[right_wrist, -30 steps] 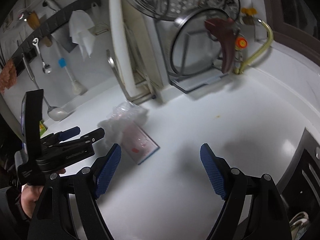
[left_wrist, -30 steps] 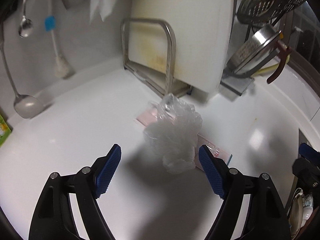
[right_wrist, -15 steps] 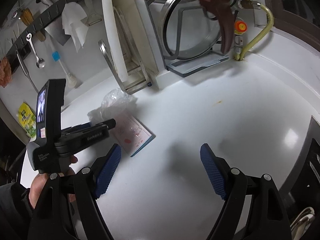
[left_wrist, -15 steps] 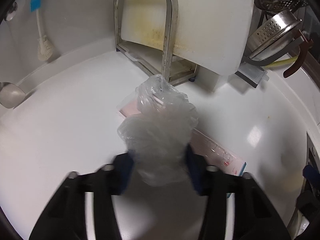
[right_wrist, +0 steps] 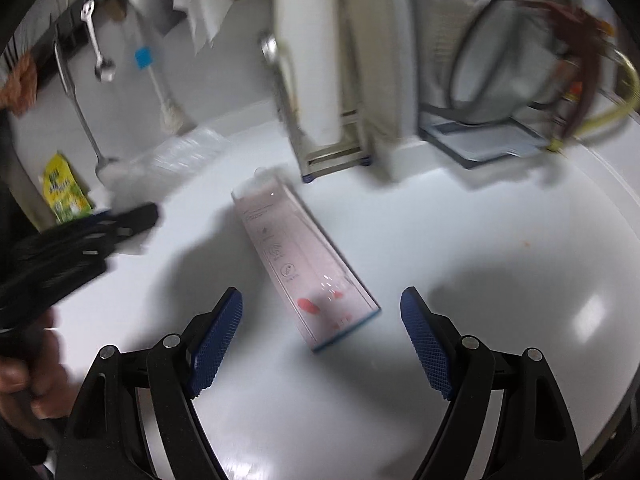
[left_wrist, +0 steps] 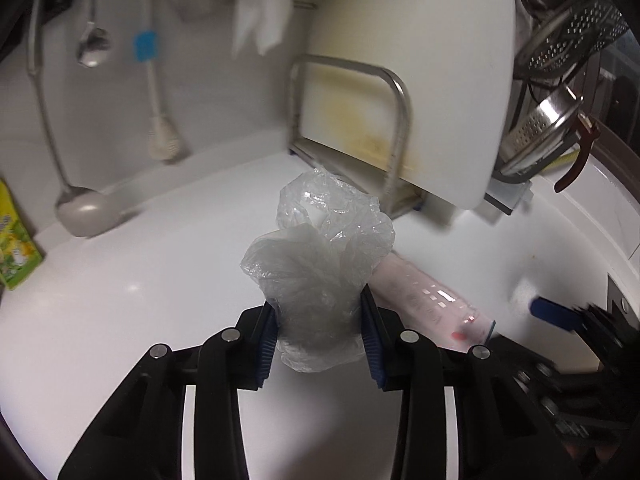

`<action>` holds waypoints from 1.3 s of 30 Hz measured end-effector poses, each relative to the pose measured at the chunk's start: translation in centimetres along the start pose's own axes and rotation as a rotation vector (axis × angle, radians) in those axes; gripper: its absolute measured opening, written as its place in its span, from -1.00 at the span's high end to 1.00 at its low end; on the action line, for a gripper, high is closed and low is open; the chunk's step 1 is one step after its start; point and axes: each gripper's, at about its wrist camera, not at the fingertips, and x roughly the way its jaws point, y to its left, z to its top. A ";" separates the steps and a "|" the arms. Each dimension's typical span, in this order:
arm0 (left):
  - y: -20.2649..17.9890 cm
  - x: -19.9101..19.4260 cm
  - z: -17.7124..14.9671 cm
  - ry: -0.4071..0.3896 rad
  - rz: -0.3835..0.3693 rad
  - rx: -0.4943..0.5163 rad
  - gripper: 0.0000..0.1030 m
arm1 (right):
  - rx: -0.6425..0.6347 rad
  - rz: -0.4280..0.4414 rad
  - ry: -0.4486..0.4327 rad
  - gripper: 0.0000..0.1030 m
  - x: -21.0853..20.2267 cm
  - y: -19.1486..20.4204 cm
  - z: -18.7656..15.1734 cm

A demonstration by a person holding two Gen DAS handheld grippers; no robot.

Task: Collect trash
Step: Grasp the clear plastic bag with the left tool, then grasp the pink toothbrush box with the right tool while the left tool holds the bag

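Counter (left_wrist: 120,320): white and glossy, curving round to the wall.
Cutting board (left_wrist: 420,80): white, stained yellow low down, standing upright in a metal rack (left_wrist: 396,120).
Ladle (left_wrist: 80,208): hangs by the wall, its bowl just above the counter edge.
Spoon (left_wrist: 92,48): hangs beside the ladle.
Brush (left_wrist: 154,92): blue-topped handle, pale head down by the counter.
Paper towel (left_wrist: 260,8): white, hanging above.
Strainer (left_wrist: 552,128): metal, propped beyond the cutting board.
Green packet (right_wrist: 64,192): at the far left edge.
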 end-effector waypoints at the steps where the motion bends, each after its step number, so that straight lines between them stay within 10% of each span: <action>1: 0.6 -0.4 -0.1 -0.002 0.006 -0.002 0.29 | -0.017 0.000 0.012 -0.51 0.7 0.3 0.4; 27: 5.9 -2.3 -1.9 0.022 0.021 -0.070 0.29 | -0.227 -0.021 0.180 -0.51 8.2 2.9 3.4; 30: 5.8 -2.6 -2.1 0.024 0.017 -0.067 0.29 | -0.236 -0.019 0.164 -0.13 8.0 3.6 3.4; 39: 5.9 -4.0 -3.0 0.026 0.014 -0.059 0.29 | -0.154 0.010 0.145 -0.10 6.3 3.9 2.0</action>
